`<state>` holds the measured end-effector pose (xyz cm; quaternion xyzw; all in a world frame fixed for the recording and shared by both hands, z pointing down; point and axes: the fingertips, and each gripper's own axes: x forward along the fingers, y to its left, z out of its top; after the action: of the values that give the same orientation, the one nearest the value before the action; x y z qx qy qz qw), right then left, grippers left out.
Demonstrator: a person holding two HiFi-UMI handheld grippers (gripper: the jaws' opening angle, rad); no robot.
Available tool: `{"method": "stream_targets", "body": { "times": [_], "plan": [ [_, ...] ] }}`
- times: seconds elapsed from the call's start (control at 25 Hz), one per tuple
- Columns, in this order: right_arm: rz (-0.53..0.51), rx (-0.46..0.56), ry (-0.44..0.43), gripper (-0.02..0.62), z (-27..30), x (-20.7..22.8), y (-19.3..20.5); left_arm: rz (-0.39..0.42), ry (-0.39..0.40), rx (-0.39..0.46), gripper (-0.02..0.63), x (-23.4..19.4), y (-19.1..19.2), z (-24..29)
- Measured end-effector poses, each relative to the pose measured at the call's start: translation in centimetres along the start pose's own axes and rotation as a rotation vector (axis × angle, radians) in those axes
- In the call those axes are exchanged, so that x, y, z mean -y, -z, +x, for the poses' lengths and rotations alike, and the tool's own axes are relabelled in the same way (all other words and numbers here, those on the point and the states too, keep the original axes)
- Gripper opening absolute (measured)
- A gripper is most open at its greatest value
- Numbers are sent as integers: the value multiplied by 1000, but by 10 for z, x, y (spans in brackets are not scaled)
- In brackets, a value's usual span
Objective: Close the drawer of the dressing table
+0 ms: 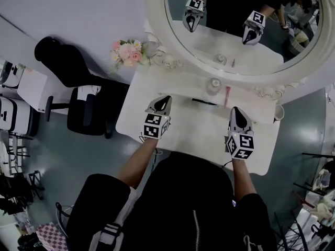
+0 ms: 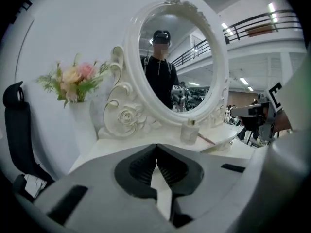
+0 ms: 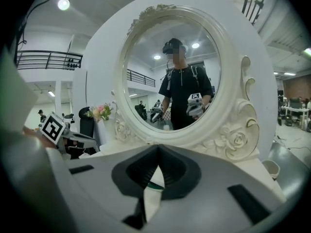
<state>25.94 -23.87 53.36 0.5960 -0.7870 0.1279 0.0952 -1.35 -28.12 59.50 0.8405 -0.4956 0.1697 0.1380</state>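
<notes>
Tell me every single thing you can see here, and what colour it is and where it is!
dressing table: one, white, in the middle, in front of the person
mirror: one, oval with a white carved frame, at the back of the table
flowers: one bunch, pink and cream, left of the mirror
bottle: one, clear, on the table by the mirror
stick: one, pink, thin, lying beside the bottle
cup: one, white, at the table's right end
chair: one, black, left of the table
jacket: one, black, on the person
left gripper: one, white and black, over the table, jaws shut
right gripper: one, white and black, over the table, jaws shut
</notes>
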Motion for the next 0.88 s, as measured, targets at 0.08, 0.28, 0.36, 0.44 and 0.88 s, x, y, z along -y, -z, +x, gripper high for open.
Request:
{"method": "stream_targets", "body": {
  "times": [0.08,0.28,0.36,0.44,0.88],
  "plan": [
    [-2,19,0,3,1,1,-8,39,13,43,8,11,-25,0],
    [-22,79,16,2,-5,8,-26,87,67,133,6,39,-71,1],
    [-32,104,22,2,-8,9,-31,100,80,156,6,46,-82,0],
    [-40,121,27,2,-11,9,-36,106,90,174,6,51,-90,0],
    [-70,125,55,0,-19,9,-36,114,121,222,6,66,-100,1]
  ]
}}
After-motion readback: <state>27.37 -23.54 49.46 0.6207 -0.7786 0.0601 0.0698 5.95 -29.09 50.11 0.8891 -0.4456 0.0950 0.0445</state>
